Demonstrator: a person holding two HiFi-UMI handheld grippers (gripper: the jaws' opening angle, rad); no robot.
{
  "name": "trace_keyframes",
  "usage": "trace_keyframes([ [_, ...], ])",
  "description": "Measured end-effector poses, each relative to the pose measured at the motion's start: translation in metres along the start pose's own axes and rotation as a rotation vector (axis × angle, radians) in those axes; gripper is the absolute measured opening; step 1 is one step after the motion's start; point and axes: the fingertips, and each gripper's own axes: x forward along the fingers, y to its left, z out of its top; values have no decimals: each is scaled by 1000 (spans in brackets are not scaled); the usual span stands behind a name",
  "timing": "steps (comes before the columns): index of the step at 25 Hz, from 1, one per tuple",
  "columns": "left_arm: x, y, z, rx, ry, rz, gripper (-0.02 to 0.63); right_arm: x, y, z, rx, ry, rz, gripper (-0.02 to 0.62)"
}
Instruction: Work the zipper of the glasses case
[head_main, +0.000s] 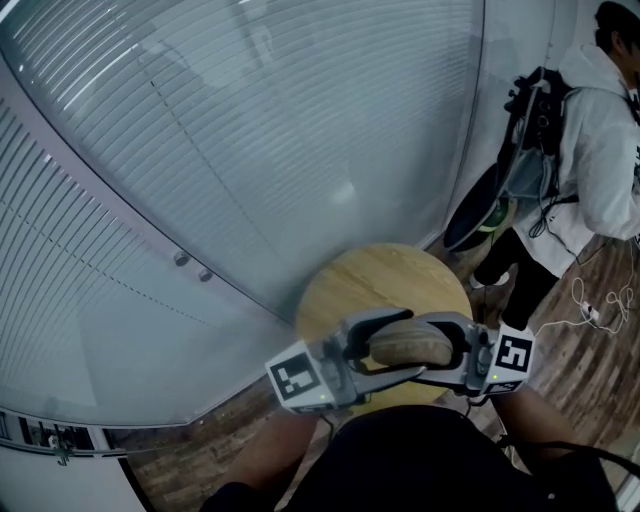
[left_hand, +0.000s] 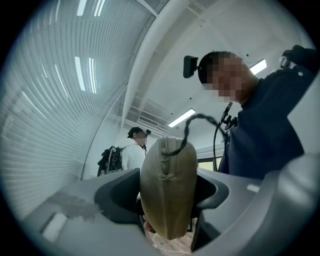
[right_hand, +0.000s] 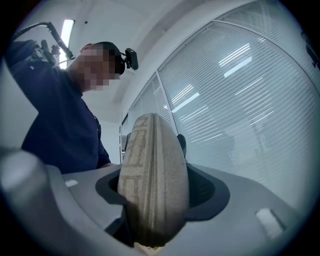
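Nearest: operator's dark-clad torso (head_main: 420, 460), on the near side of the round wooden table (head_main: 340, 290).

Both tongs are up over the table's near half, pointing at each other. The left gripper (left_hand: 168, 197) comes in from the table's left, the right gripper (right_hand: 154, 192) from its right. The left marker cube (head_main: 295, 378) and right marker cube (head_main: 513, 355) sit outboard of the jaws.

The glasses case (head_main: 410, 343) is tan fabric, clear of the table top, above the near half, with one gripper on each end.
- Left gripper: clamped on the case. Its own view shows dark pads against both flanks and the stitched end facing the camera.
- Right gripper: also clamped on the case, pads on both flanks. The zipper (right_hand: 146, 200) runs up the middle of the end facing that camera and looks closed along the stretch shown.

Behind the table: glass wall (head_main: 250, 130) with slatted blinds (head_main: 90, 260) across it.

Right of the table, further back: second person (head_main: 590, 150) in a white hooded top with a dark backpack (head_main: 535, 110), standing on the wood floor (head_main: 590, 380). White cables (head_main: 590, 310) lie on that floor, right of the table, near the person's feet.
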Motion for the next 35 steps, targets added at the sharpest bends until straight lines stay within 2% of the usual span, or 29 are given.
trace_keyframes([
  [7, 5, 8, 12, 29, 10, 31, 307, 19, -4, 8, 28, -15, 36, 299],
  [16, 4, 8, 4, -27, 21, 64, 310, 20, 4, 0, 91, -25, 68, 302],
  [19, -3, 20, 6, -44, 48, 110, 310, 5, -4, -9, 50, 36, 41, 373],
  [21, -12, 31, -6, -21, 143, 136, 309, -17, -15, -3, 34, 37, -10, 373],
  [24, -31, 54, -52, 73, 392, 154, 308, -28, -29, 29, -56, 31, -74, 368],
  [26, -43, 71, -77, 94, 514, 190, 308, -15, -34, 45, -133, 65, -99, 348],
  [27, -47, 77, -87, 87, 549, 208, 307, -6, -35, 48, -167, 88, -100, 334],
  [29, -51, 85, -99, 64, 587, 232, 305, 12, -32, 48, -228, 129, -60, 257],
  [32, -52, 93, -108, 45, 634, 239, 305, 42, -25, 45, -329, 195, 9, 245],
  [35, -48, 85, -120, 52, 704, 212, 304, 46, -24, 6, -367, 432, -7, 247],
])
